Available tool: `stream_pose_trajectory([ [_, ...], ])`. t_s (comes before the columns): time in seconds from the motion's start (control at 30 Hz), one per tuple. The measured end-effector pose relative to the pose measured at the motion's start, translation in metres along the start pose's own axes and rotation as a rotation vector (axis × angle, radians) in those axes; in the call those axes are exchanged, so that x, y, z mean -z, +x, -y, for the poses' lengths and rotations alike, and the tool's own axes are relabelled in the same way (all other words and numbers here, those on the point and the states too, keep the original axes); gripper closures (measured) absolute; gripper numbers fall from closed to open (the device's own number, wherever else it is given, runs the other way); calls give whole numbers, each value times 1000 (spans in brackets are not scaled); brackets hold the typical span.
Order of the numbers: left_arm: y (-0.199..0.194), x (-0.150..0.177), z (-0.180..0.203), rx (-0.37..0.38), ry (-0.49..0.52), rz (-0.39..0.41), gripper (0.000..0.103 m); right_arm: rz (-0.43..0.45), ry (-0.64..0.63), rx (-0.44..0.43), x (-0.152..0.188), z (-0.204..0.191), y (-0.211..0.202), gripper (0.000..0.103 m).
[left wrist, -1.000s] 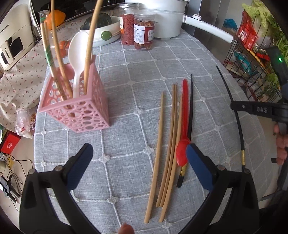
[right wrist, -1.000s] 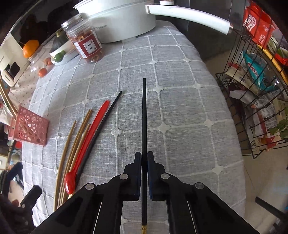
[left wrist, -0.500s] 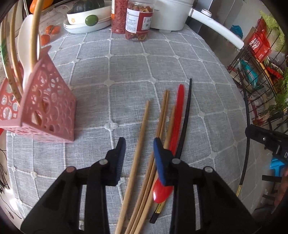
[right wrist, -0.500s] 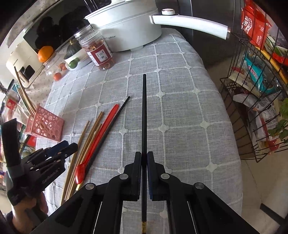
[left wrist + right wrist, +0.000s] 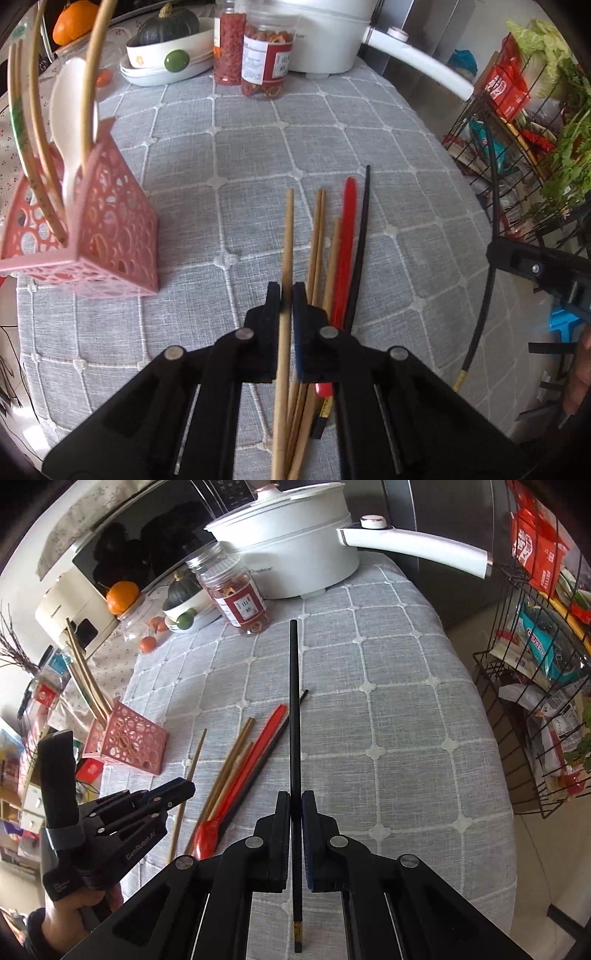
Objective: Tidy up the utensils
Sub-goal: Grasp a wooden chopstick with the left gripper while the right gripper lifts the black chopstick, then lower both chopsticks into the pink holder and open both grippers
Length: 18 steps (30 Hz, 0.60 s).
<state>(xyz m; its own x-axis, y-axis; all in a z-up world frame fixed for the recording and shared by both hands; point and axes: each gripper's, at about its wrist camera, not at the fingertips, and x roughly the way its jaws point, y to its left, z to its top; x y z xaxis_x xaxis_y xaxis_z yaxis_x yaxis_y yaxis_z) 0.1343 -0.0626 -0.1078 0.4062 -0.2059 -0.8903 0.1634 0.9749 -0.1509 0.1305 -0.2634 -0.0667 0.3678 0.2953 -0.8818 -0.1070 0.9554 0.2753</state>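
Our left gripper point(image 5: 286, 301) has just been closing and now pinches the leftmost stick point(image 5: 287, 236) near the table's point(image 5: 258, 147) near edge; our right gripper point(image 5: 295, 801) clenches a black chopstick point(image 5: 293, 701). We lift straight, clear of neighbouring sticks, toward the holder point(image 5: 110, 236) at the left edge.

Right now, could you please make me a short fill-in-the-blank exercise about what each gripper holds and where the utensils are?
1. The right gripper is shut on a ____ chopstick.
2. The left gripper is shut on a ____ chopstick.
3. The white spoon stands in the ____ basket.
4. The red spoon lies on the ____ tablecloth.

Missing words: black; wooden; pink; grey
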Motion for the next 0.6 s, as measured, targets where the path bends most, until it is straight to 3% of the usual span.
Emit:
stream_pose_trajectory([
  [0.6,-118,19,-18,29,74,264,96,281,-146,-102,10,-90,-80,97],
])
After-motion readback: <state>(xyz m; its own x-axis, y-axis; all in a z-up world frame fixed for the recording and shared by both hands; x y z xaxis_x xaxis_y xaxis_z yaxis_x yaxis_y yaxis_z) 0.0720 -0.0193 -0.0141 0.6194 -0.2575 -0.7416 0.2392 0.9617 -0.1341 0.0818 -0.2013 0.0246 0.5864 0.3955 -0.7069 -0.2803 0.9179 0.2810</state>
